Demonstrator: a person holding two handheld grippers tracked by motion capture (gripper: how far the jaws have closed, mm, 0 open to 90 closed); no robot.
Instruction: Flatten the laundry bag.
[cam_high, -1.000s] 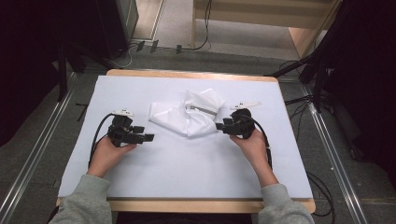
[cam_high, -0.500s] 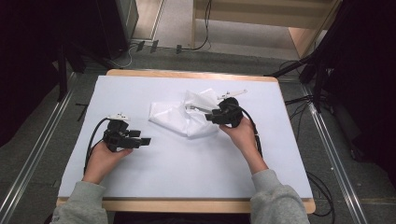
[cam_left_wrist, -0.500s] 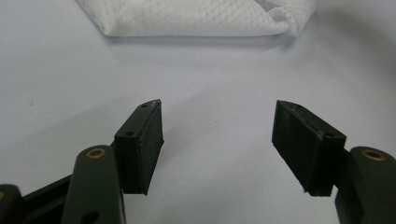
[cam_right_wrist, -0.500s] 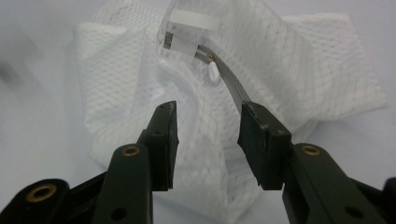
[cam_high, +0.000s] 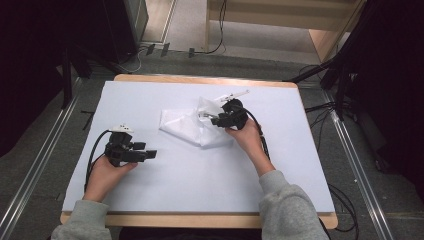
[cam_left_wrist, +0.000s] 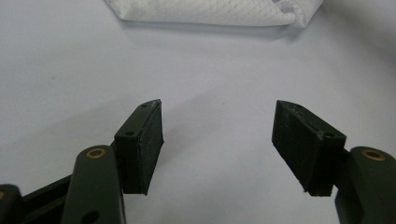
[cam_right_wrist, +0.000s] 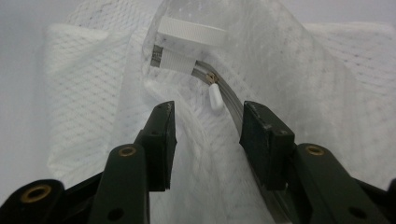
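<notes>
On the left, the left gripper rests on the smooth white table cover, its matte black jaws spread apart and holding nothing. Mid-table lies a crumpled white mesh bag with a grey zipper; the right gripper sits over it, its jaws having just widened, fabric loose between them.

grey floor with cables, metal rails, wooden shelf behind.

I see a white mesh bag lying crumpled and partly folded on the table's far middle. Its zipper runs across the top fold, with a small white pull tab hanging free.
</notes>
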